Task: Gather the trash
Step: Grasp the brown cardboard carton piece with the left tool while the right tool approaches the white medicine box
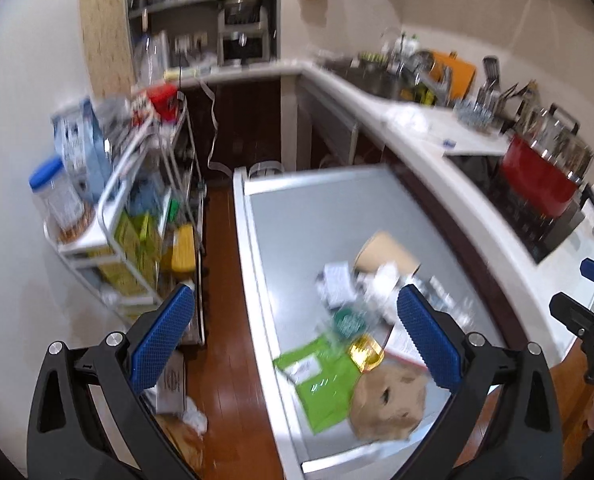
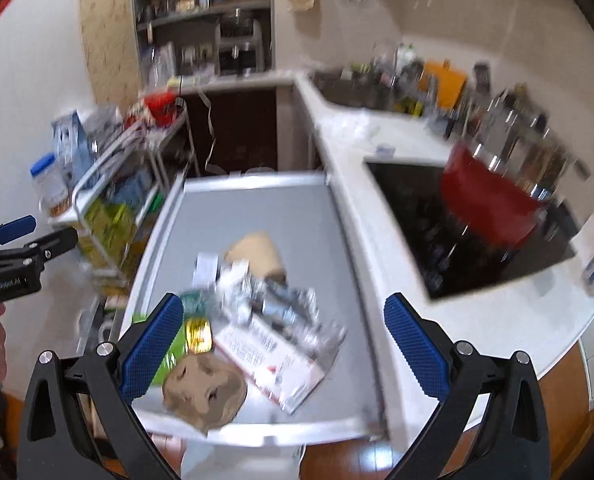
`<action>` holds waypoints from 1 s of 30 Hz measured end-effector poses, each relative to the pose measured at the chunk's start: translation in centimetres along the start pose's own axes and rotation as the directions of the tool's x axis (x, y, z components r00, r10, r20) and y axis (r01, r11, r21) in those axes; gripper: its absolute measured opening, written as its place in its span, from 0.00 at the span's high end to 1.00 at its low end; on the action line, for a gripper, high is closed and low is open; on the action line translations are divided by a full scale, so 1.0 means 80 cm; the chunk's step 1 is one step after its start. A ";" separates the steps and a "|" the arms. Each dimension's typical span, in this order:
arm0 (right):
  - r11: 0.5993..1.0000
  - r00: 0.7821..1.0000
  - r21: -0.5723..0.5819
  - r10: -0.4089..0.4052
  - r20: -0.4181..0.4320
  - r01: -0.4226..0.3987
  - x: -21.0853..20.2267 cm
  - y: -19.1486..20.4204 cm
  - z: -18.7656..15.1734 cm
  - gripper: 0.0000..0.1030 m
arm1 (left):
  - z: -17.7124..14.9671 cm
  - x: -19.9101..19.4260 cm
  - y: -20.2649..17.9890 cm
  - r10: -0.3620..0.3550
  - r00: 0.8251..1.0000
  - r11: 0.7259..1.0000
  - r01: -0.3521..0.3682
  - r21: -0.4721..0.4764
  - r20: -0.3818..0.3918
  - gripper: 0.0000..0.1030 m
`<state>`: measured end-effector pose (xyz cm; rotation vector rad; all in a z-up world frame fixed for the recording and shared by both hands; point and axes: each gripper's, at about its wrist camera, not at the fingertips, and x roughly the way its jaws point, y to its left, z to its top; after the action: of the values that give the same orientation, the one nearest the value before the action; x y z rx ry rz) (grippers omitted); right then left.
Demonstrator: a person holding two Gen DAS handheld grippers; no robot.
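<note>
A pile of trash lies on a grey table top (image 1: 309, 216) with a white rim, also in the right wrist view (image 2: 257, 208). It holds a crumpled brown paper bag (image 1: 389, 404) (image 2: 205, 394), a green packet (image 1: 321, 380), a gold wrapper (image 1: 367, 352) (image 2: 198, 334), a printed white leaflet (image 2: 273, 360), crinkled clear plastic (image 2: 281, 304) and a brown envelope (image 1: 389, 250) (image 2: 257, 252). My left gripper (image 1: 297, 336) is open and empty above the pile's left side. My right gripper (image 2: 285, 344) is open and empty above the pile.
A wire cart (image 1: 137, 208) of packets stands left of the table across a strip of wooden floor (image 1: 221, 300). A white counter (image 1: 437, 160) with a black cooktop (image 2: 449, 216), red pot (image 2: 493, 204) and sink runs along the right. More trash lies on the floor (image 1: 177, 392).
</note>
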<state>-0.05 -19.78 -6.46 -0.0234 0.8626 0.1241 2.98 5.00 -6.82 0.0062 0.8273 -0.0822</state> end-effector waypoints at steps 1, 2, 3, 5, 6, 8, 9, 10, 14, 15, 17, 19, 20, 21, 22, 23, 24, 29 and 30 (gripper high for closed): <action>1.000 1.000 -0.007 0.002 -0.018 -0.002 0.010 0.002 -0.006 0.04 | -0.009 0.010 0.004 -0.022 0.999 1.000 0.022 -0.011 -0.030 0.02; 1.000 0.999 -0.013 -0.002 -0.034 0.002 0.018 0.004 -0.011 0.04 | -0.017 0.014 0.005 -0.040 0.998 0.999 0.039 -0.014 -0.044 0.02; 1.000 0.998 -0.023 -0.014 -0.059 0.013 0.030 0.006 -0.017 0.04 | -0.025 0.019 0.004 -0.055 0.997 0.998 0.055 -0.012 -0.059 0.02; 0.999 0.994 -0.049 -0.029 -0.103 0.024 0.056 0.009 -0.029 0.04 | -0.046 0.028 -0.003 -0.071 0.993 0.997 0.073 0.015 -0.095 0.02; 0.998 0.992 -0.057 -0.034 -0.120 0.027 0.067 0.010 -0.033 0.04 | -0.053 0.031 -0.009 -0.082 0.991 0.996 0.085 0.029 -0.108 0.02; 0.997 0.987 -0.078 -0.032 -0.159 0.020 0.091 0.012 -0.039 0.04 | -0.070 0.038 -0.020 -0.118 0.983 0.991 0.126 0.051 -0.142 0.02; 0.996 0.984 -0.090 -0.032 -0.176 0.016 0.102 0.014 -0.042 0.04 | -0.079 0.042 -0.028 -0.138 0.978 0.987 0.149 0.062 -0.160 0.02; 0.995 0.981 -0.101 -0.031 -0.189 0.012 0.111 0.015 -0.043 0.05 | -0.088 0.045 -0.035 -0.151 0.973 0.984 0.165 0.071 -0.175 0.02; 0.993 0.966 -0.119 -0.004 -0.260 -0.028 0.150 0.021 -0.045 0.11 | -0.125 0.060 -0.069 -0.177 0.961 0.969 0.208 0.132 -0.214 0.02; 0.991 0.962 -0.129 0.004 -0.271 -0.040 0.159 0.022 -0.046 0.12 | -0.133 0.064 -0.078 -0.183 0.957 0.964 0.220 0.153 -0.225 0.02; 0.985 0.955 -0.165 -0.010 -0.298 -0.041 0.176 0.028 -0.047 0.14 | -0.144 0.071 -0.089 -0.197 0.950 0.954 0.243 0.177 -0.244 0.02; 0.978 0.949 -0.203 -0.018 -0.316 -0.049 0.187 0.034 -0.049 0.15 | -0.153 0.077 -0.099 -0.206 0.943 0.944 0.261 0.201 -0.261 0.02; 0.973 0.944 -0.222 -0.018 -0.329 -0.059 0.194 0.036 -0.050 0.15 | -0.157 0.079 -0.105 -0.209 0.942 0.941 0.267 0.210 -0.264 0.02; 0.971 0.941 -0.232 -0.021 -0.338 -0.062 0.199 0.038 -0.051 0.16 | -0.159 0.082 -0.109 -0.213 0.939 0.938 0.273 0.213 -0.269 0.02; 0.968 0.936 -0.241 -0.017 -0.351 -0.072 0.204 0.038 -0.052 0.16 | -0.161 0.084 -0.113 -0.212 0.940 0.938 0.273 0.215 -0.269 0.02; 0.965 0.931 -0.247 -0.008 -0.364 -0.089 0.209 0.037 -0.054 0.16 | -0.162 0.088 -0.116 -0.208 0.941 0.939 0.269 0.216 -0.267 0.02; 0.963 0.928 -0.251 -0.005 -0.372 -0.095 0.213 0.037 -0.055 0.16 | -0.162 0.091 -0.119 -0.207 0.941 0.940 0.268 0.212 -0.268 0.02; 0.951 0.905 -0.283 -0.013 -0.426 -0.120 0.232 0.030 -0.062 0.16 | -0.164 0.113 -0.130 -0.172 0.946 0.944 0.238 0.230 -0.273 0.02; 0.949 0.902 -0.288 -0.011 -0.431 -0.126 0.233 0.029 -0.064 0.16 | -0.166 0.118 -0.131 -0.167 0.946 0.944 0.235 0.232 -0.279 0.02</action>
<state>7.79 -16.00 -23.88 -0.3316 1.2792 0.3201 -1.17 -5.58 -22.45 0.1859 1.0698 -0.3933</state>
